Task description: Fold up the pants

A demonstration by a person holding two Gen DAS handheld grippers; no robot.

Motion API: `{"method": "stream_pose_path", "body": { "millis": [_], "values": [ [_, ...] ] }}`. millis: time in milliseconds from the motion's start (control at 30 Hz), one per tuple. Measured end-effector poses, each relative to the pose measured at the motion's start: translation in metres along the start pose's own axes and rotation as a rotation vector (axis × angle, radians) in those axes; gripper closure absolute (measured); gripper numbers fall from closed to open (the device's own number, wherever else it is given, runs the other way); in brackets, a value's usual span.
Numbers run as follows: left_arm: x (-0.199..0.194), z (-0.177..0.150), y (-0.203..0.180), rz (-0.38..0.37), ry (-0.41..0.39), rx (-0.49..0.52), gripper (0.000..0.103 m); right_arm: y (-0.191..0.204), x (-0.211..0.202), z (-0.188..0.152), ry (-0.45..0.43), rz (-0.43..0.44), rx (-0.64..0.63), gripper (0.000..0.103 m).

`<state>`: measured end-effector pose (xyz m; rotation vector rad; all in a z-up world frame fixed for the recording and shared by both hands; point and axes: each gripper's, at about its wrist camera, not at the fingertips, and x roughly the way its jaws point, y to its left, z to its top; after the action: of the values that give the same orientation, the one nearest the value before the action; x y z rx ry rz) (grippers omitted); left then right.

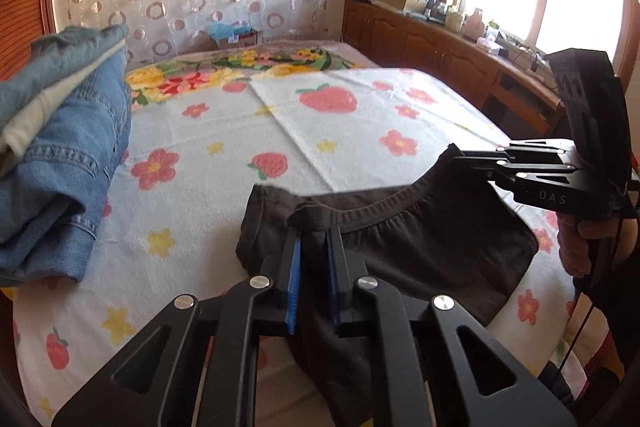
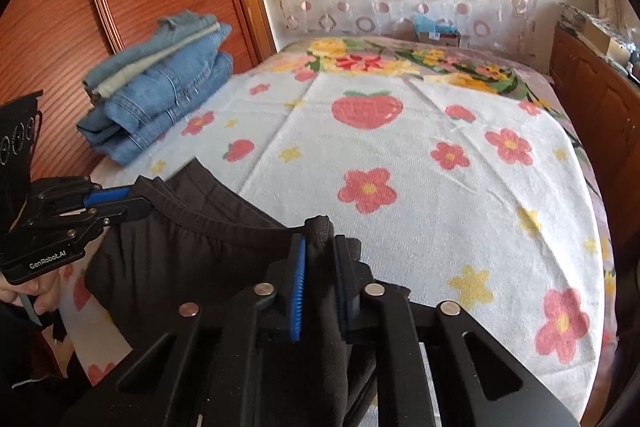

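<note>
Both claws, left claw (image 1: pixel 314 231) and right claw (image 2: pixel 320 243), pinch the dark pants (image 1: pixel 420 239) waistband above the flowered bed (image 1: pixel 360 123).

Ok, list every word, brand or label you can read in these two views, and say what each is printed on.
"DAS": on the black body of the right gripper, as seen in the left wrist view; more letters may be cut off.
"GenRobot.AI": on the black body of the left gripper, as seen in the right wrist view.
Label on the cardboard box past the bed: too small to read.
Items on the wooden sideboard: too blurred to read.
</note>
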<state>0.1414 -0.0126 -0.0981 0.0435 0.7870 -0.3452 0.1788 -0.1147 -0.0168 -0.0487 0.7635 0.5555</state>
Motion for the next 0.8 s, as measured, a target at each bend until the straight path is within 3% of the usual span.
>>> {"method": "stream_pose_path", "body": {
  "millis": [200, 300, 400, 533, 733, 800],
  "values": [
    [-0.015, 0.021, -0.006, 0.004, -0.081, 0.006, 0.090, 0.002, -0.027, -0.004, -0.096, -0.028, 0.000, 0.096],
    [0.000, 0.029, -0.006, 0.017, -0.055, 0.011, 0.090, 0.001, -0.022, -0.007, -0.082, -0.074, 0.004, 0.096],
    [0.023, 0.029, -0.004, 0.056, 0.011, 0.017, 0.090, -0.001, -0.012, -0.010, -0.042, -0.084, 0.027, 0.096],
    [0.031, 0.020, -0.001, 0.068, 0.040, 0.010, 0.086, -0.001, -0.001, -0.014, -0.014, -0.089, 0.034, 0.096],
    [0.029, 0.017, 0.004, 0.071, 0.064, -0.013, 0.070, -0.002, -0.003, -0.007, -0.006, -0.097, 0.049, 0.084],
    [0.026, 0.016, 0.005, 0.066, 0.060, -0.016, 0.053, -0.001, -0.008, -0.007, -0.009, -0.114, 0.045, 0.080]
  ]
}}
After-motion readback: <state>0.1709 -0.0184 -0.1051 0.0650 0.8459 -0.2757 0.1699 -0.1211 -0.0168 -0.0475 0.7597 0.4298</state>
